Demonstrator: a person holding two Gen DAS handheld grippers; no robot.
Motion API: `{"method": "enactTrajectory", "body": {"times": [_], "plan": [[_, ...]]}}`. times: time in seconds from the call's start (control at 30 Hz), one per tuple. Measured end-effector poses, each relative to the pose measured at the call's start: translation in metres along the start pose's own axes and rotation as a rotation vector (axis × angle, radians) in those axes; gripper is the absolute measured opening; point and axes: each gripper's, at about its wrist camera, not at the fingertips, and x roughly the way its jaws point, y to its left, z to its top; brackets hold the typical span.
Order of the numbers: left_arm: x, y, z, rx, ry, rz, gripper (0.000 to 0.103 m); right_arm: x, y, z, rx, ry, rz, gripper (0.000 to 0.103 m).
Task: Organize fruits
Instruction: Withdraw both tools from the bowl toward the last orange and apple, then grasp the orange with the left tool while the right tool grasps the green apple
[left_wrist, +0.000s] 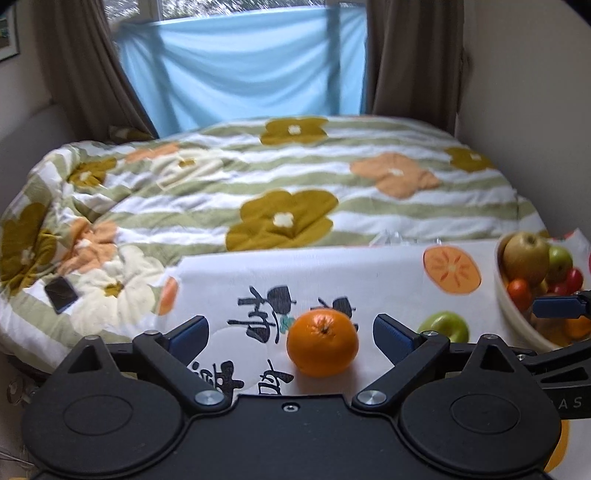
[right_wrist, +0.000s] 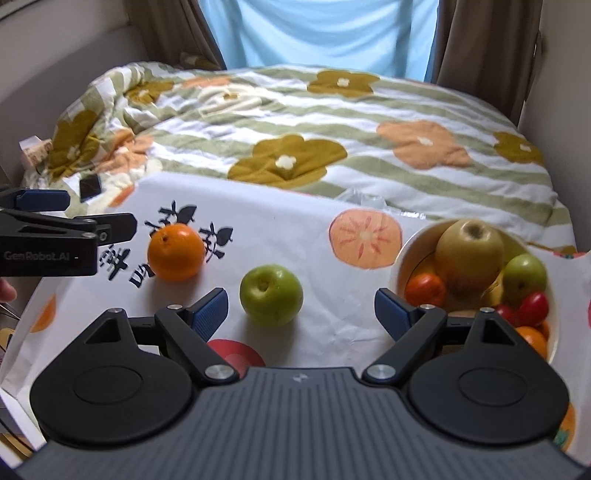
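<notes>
On cloth (right_wrist: 295, 236) | both tongs (left_wrist: 290, 334) (right_wrist: 301, 308) gape empty | orange (left_wrist: 322, 342), green apple (right_wrist: 270, 295) apart | bowl (right_wrist: 404, 254) near edge

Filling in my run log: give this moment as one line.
left gripper: open, orange between fingers | right gripper: open, nearing green apple | bowl: holds fruit

Orange mandarin (left_wrist: 322, 342), green apple (right_wrist: 271, 295); white fruit-print cloth (right_wrist: 295, 229); green-striped floral quilt (left_wrist: 258, 177) at 12 o'clock; blue-padded black fingers (left_wrist: 192, 332).
</notes>
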Motion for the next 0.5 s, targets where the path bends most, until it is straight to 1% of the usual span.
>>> {"method": "enactTrajectory", "body": {"times": [0.17, 0.3, 0.4, 0.43, 0.47, 0.5], "plan": [[0.027, 0.002, -0.002, 0.028, 0.049, -0.041, 0.098, 0.020, 0.007, -0.006, -0.002, 0.068, 0.005, 0.102], [0.044, 0.002, -0.004, 0.038, 0.079, -0.081, 0.097, 0.029, 0.009, -0.009, 0.009, 0.089, 0.023, 0.102], [0.053, 0.002, -0.003, 0.043, 0.100, -0.111, 0.092, 0.033, 0.010, -0.009, 0.016, 0.093, 0.020, 0.102], [0.056, 0.002, -0.004, 0.042, 0.111, -0.120, 0.089, 0.034, 0.010, -0.008, 0.016, 0.092, 0.019, 0.101], [0.059, 0.002, -0.004, 0.043, 0.122, -0.128, 0.082, 0.036, 0.010, -0.008, 0.014, 0.089, 0.016, 0.101], [0.062, 0.002, -0.005, 0.047, 0.131, -0.136, 0.078, 0.037, 0.009, -0.006, 0.012, 0.087, 0.015, 0.101]]}}
